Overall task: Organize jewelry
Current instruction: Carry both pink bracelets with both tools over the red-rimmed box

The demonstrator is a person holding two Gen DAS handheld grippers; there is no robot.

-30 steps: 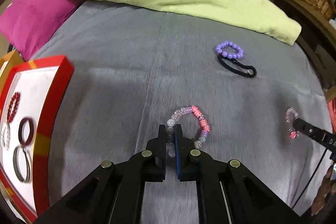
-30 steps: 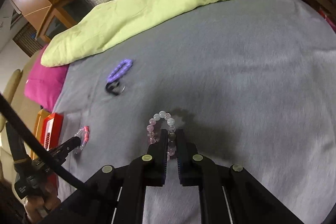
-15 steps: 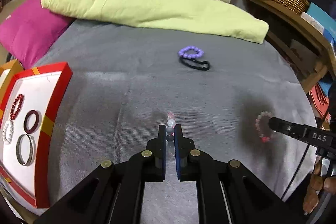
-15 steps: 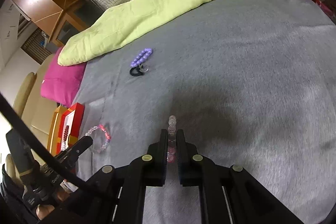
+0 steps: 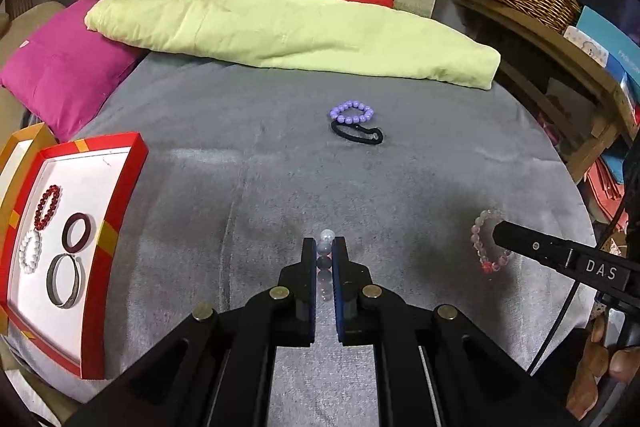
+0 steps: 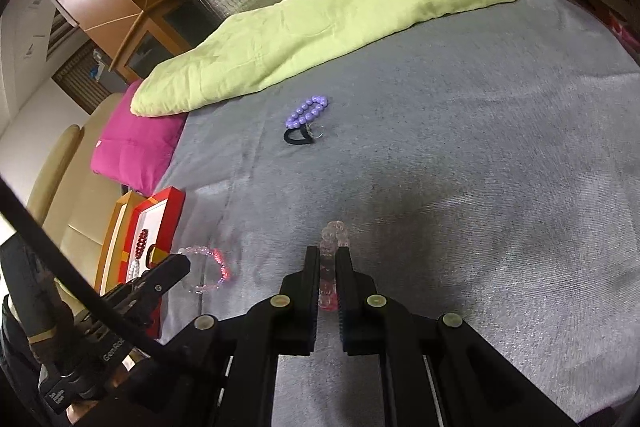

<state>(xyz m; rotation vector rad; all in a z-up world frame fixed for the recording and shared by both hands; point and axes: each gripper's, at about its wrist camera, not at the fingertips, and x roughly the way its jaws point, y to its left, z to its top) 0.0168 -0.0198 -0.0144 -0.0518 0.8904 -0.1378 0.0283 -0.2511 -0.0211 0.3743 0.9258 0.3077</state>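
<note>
Since both bracelets now hang clear of the blanket, you have two pieces in the air at once.

Change: a second ago each bracelet lay or trailed on the grey blanket (image 5: 400, 179) as an open loop; now each is lifted and seen edge-on between the jaws.
Left gripper (image 5: 324, 255): you have it closed tight on the mixed bead bracelet (image 5: 326, 247), pinching a few clear and grey beads, with one pale bead poking above the tips.
Right gripper (image 6: 329, 263): you have it clamped on the pale pink bracelet (image 6: 332, 247), jaws nearly together around the strand.
Look of the left piece: from the right wrist view it dangles as a loose ring (image 6: 204, 269), clear beads with a short run of bright pink-red ones.
Look of the right piece: from the left wrist view it hangs as a ring (image 5: 488, 245) of frosted pink beads, reddish at the bottom.
Meaning for the task: pick-up looks done for both, so carrying them to the red tray (image 5: 120, 187) is likely your next step.
Tray: it sits at the blanket's left edge, already holding a red bead bracelet (image 5: 48, 205), a white bead bracelet (image 5: 31, 250), a dark ring (image 5: 77, 231) and a metal bangle (image 5: 64, 281).
Still out: the purple bead bracelet (image 5: 352, 113) and black hair tie (image 5: 358, 133) lie touching, well apart from both grippers.
</note>
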